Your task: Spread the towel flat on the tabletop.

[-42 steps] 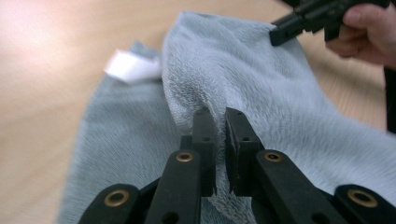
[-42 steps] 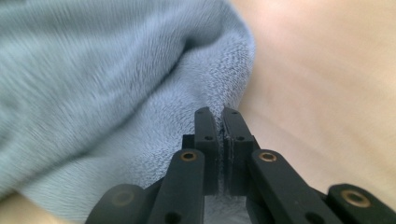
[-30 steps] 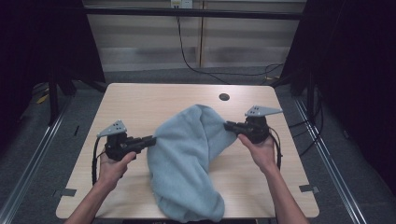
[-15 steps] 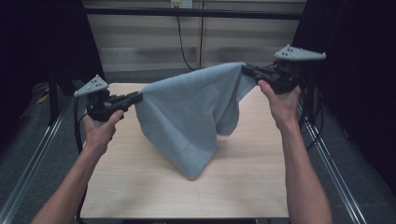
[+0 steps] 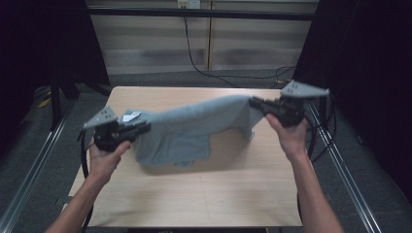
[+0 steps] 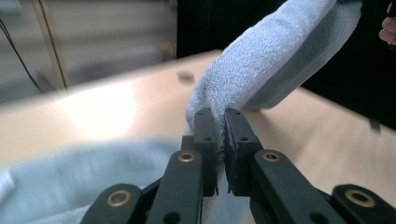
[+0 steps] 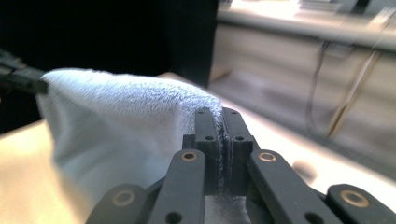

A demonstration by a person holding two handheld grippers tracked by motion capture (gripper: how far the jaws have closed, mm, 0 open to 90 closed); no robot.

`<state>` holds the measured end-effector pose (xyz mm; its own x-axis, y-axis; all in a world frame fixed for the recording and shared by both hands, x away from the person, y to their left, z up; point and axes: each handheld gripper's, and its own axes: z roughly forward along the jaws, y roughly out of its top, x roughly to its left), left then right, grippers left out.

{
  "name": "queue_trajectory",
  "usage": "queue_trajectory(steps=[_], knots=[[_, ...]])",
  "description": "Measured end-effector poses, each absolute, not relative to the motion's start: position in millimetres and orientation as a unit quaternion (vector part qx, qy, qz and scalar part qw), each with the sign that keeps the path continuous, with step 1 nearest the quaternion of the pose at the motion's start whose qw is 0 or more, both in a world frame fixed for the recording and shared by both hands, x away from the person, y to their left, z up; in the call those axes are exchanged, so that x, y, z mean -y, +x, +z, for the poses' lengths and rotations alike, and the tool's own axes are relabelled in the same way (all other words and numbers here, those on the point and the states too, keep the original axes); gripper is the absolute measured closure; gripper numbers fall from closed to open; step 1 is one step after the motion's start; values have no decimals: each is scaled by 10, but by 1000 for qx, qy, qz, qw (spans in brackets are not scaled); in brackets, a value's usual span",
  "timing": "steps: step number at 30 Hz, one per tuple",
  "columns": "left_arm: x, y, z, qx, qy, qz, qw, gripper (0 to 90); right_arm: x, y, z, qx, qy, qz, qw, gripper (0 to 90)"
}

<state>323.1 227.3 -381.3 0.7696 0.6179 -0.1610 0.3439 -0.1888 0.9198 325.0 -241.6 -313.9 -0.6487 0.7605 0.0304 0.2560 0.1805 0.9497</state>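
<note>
Grey towel stretched between two grippers above the counter

The towel (image 5: 194, 128) is lifted and partly spread, its lower fold sagging onto the counter (image 5: 204, 194) near the middle; flattening or folding is judged left to do. The left gripper (image 5: 141, 128), low toward the left edge, and the right gripper (image 5: 255, 103), higher near the far right corner, each have jaws pinching a towel corner.
</note>
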Motion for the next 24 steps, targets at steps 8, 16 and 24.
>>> queue_trajectory(steps=[8, 16, 24], knots=[[-2335, 2845, -4425, -317, 795, 62, 513, 842, 2432, 2774, -4052, -762, 367, 508, 161, 873], [-2359, 2567, -4761, -313, 819, 19, 481, 818, 2466, 2296, -4621, -794, 378, 464, 104, 854], [-2482, 2446, -4698, -312, 802, 0, 509, 638, 2542, 2047, -4648, -789, 376, 480, 77, 699]])
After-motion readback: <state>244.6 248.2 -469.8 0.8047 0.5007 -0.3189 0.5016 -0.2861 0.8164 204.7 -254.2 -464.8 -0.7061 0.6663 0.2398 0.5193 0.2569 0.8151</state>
